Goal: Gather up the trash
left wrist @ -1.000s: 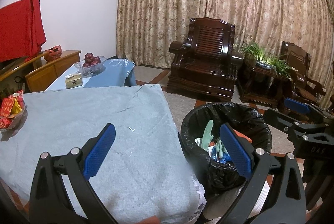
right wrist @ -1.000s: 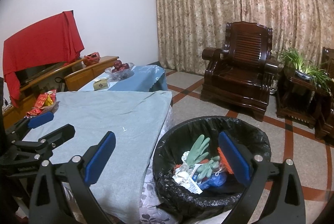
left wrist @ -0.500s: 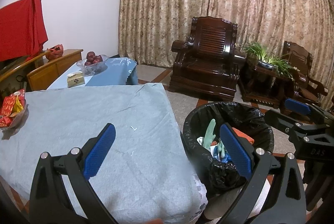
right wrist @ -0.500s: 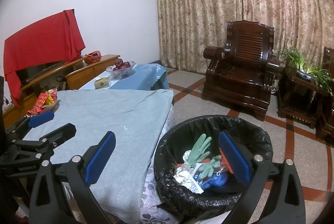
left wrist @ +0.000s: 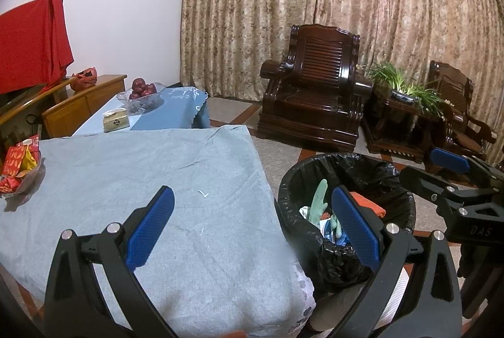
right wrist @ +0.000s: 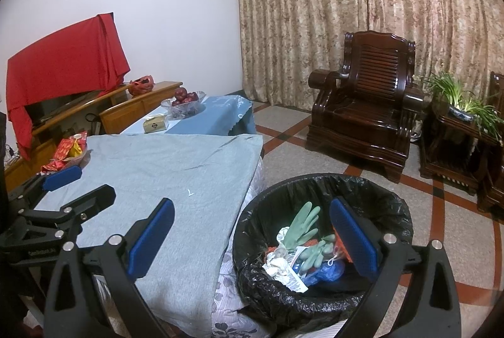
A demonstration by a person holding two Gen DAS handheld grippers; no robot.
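Observation:
A black-lined trash bin [left wrist: 362, 168] [right wrist: 371, 190] stands on the floor at the right edge of a table under a grey cloth [left wrist: 151, 177] [right wrist: 163, 168]. Green gloves [right wrist: 302, 224], crumpled paper and blue wrappers lie in the bin. A tiny white scrap [left wrist: 204, 194] [right wrist: 190, 192] lies on the cloth. My left gripper [left wrist: 252, 227] is open and empty over the table's near right corner. My right gripper [right wrist: 252, 234] is open and empty above the bin's left rim. The right gripper also shows in the left wrist view [left wrist: 453, 180], and the left gripper in the right wrist view [right wrist: 72, 190].
A bowl of red and yellow snack packets [left wrist: 19, 168] [right wrist: 67, 150] sits at the cloth's left edge. A blue-covered table [left wrist: 176, 111] behind holds a fruit bowl [left wrist: 141, 92] and a tissue box [left wrist: 116, 120]. Dark wooden armchairs [left wrist: 315, 89] and a plant [left wrist: 406, 89] stand by the curtains.
Both views have drifted slightly, as both grippers shifted a little. Both grippers stay open and empty; nothing on the table or in the bin moved.

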